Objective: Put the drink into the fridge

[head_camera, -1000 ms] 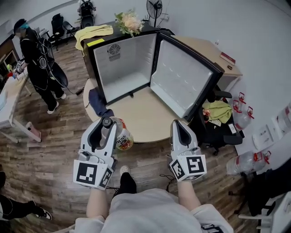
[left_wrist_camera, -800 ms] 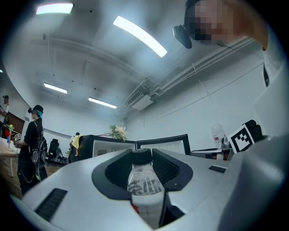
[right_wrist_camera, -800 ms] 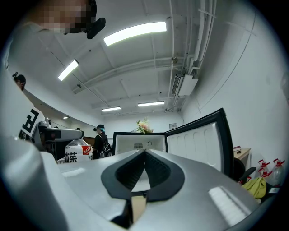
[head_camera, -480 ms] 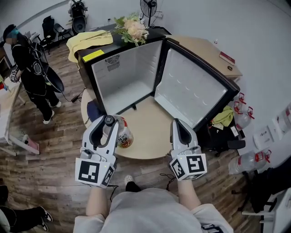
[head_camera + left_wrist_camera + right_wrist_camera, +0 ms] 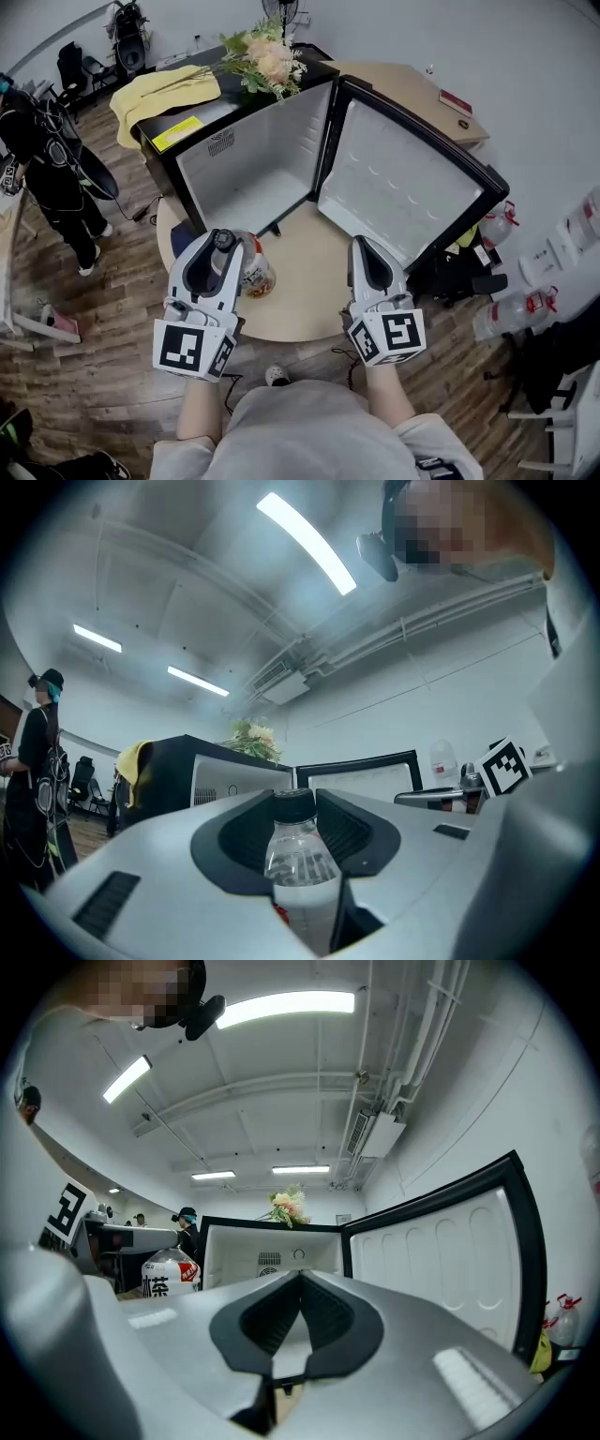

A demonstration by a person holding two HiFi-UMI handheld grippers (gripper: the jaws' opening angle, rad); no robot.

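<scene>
Clear bottle [image 5: 255,274] now nearer the fridge [image 5: 253,164].

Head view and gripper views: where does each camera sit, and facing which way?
Head view: on the person's head, looking steeply down at the round table and open fridge; left gripper and right gripper, forearms and torso show.
Left gripper view: on the left gripper, looking along its fingers, closed on the drink bottle, toward the fridge.
Right gripper view: on the right gripper, fingers together and empty, facing the fridge interior.
Shared: both gripper views show the fridge and flowers.
</scene>
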